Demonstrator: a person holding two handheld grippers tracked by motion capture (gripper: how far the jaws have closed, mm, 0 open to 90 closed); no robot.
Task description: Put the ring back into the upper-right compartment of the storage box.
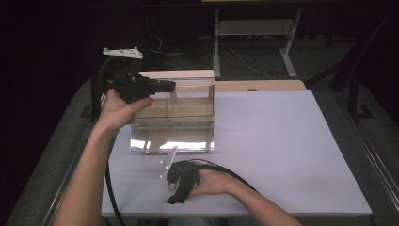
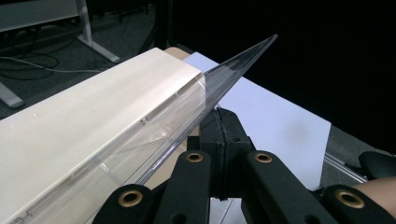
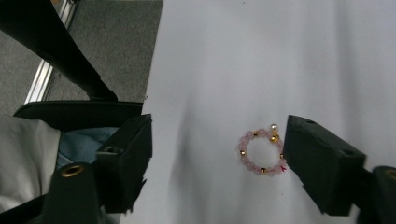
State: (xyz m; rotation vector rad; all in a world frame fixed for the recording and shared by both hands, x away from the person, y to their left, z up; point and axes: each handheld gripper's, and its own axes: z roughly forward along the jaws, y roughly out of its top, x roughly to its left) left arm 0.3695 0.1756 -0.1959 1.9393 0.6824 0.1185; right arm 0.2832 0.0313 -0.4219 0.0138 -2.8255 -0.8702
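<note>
Right gripper [image 3: 217, 158] hangs wide open over the pink bead bracelet [image 3: 262, 151], which lies on the white table cover [image 3: 261, 56] between its jaws (nothing gripped yet). Left gripper [image 2: 224, 140], clamped on the clear lid [image 2: 219, 84], props the box [image 1: 173, 113] open, presumably to receive it.

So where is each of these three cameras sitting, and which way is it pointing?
High view: above the person's side of the table, looking forward and down at the white sheet and clear box; both forearms, left gripper and right gripper show.
Left gripper view: rides the left gripper, looking along its closed jaws at the box's lifted clear lid.
Right gripper view: rides the right gripper, looking down between open jaws at a pink bead bracelet.
Shared: high and left gripper views both show the box.
</note>
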